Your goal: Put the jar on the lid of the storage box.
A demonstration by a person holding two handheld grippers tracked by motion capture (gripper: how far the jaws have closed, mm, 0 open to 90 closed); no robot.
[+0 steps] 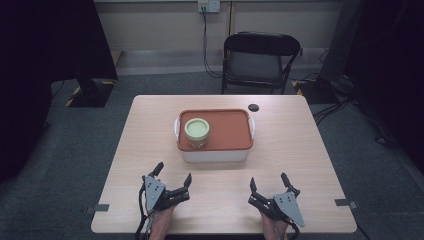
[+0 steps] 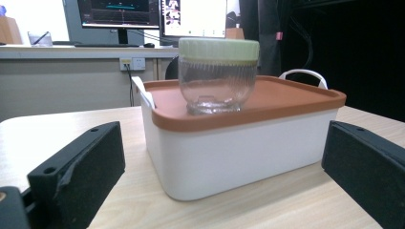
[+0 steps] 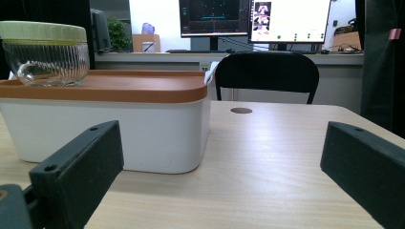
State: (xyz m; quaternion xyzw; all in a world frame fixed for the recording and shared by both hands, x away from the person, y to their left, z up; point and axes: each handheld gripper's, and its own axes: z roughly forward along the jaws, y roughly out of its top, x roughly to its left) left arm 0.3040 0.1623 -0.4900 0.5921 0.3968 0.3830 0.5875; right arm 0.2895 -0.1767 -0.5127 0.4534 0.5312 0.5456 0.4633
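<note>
A white box (image 1: pixel 215 154) (image 2: pixel 239 157) (image 3: pixel 110 129) with an orange lid (image 1: pixel 225 130) (image 2: pixel 267 102) (image 3: pixel 124 86) stands in the middle of the table. On the lid's left part sits a ribbed glass jar (image 1: pixel 196 132) (image 2: pixel 217 81) (image 3: pixel 47 59) with a pale green cap. My left gripper (image 1: pixel 173 178) (image 2: pixel 219 176) rests open on the table in front of the box's left corner, nothing between its jaws. My right gripper (image 1: pixel 268 182) (image 3: pixel 219 176) rests open near the front edge, to the right of the box.
A small dark round disc (image 1: pixel 254 107) (image 3: pixel 241 110) lies on the table (image 1: pixel 300 150) behind the box's right end. A black folding chair (image 1: pixel 260 60) (image 3: pixel 267 76) stands behind the table. Desks with monitors (image 2: pixel 191 19) (image 3: pixel 286 21) line the far wall.
</note>
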